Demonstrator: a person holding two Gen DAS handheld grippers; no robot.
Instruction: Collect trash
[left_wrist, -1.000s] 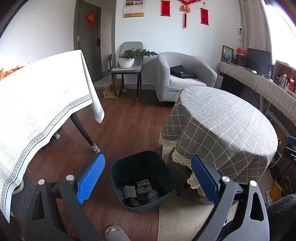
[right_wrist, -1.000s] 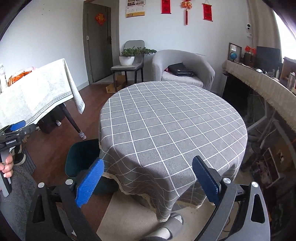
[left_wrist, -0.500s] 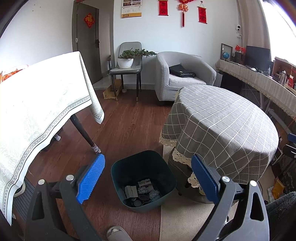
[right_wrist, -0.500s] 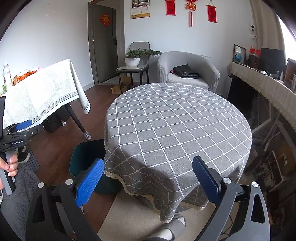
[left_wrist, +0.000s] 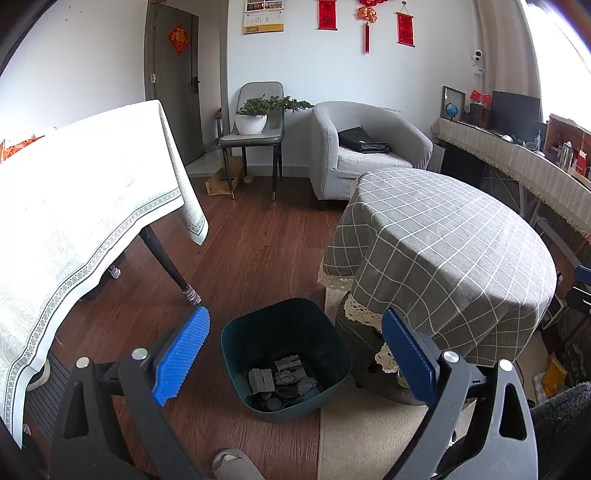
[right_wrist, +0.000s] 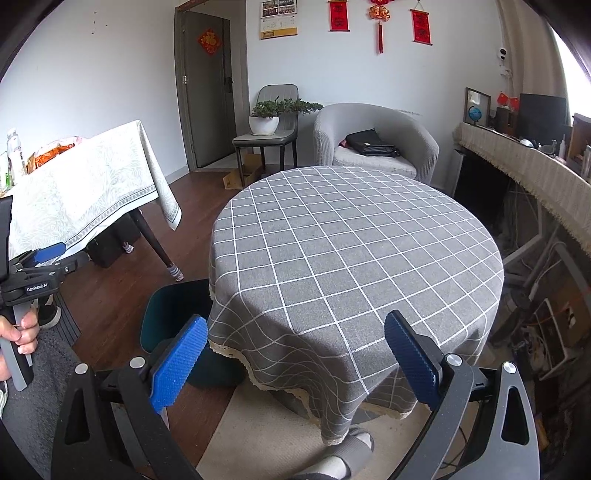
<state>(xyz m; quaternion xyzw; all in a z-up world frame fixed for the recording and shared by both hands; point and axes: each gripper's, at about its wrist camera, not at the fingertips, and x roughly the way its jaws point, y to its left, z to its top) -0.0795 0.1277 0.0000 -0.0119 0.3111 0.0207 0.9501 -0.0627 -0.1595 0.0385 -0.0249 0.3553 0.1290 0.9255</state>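
A dark green bin (left_wrist: 332, 354) stands on the wood floor beside the round table. Several grey trash pieces (left_wrist: 282, 380) lie in its bottom. My left gripper (left_wrist: 295, 354) is open and empty, raised above the bin. My right gripper (right_wrist: 295, 358) is open and empty, held over the near edge of the round table (right_wrist: 354, 251), which has a grey checked cloth. The bin's rim (right_wrist: 162, 310) shows at the table's left in the right wrist view, partly hidden by the cloth. The left gripper's body (right_wrist: 37, 280) shows at the far left there.
A long table with a white cloth (left_wrist: 74, 206) stands to the left. A grey armchair (left_wrist: 365, 147), a chair with a potted plant (left_wrist: 255, 122) and a sideboard (left_wrist: 517, 162) line the far walls. A beige rug (left_wrist: 369, 435) lies under the round table. My slippered feet (right_wrist: 343, 458) are below.
Both views have shifted slightly, as if the grippers drew back and rose a little. The bin and table stay put. Both grippers stay open.
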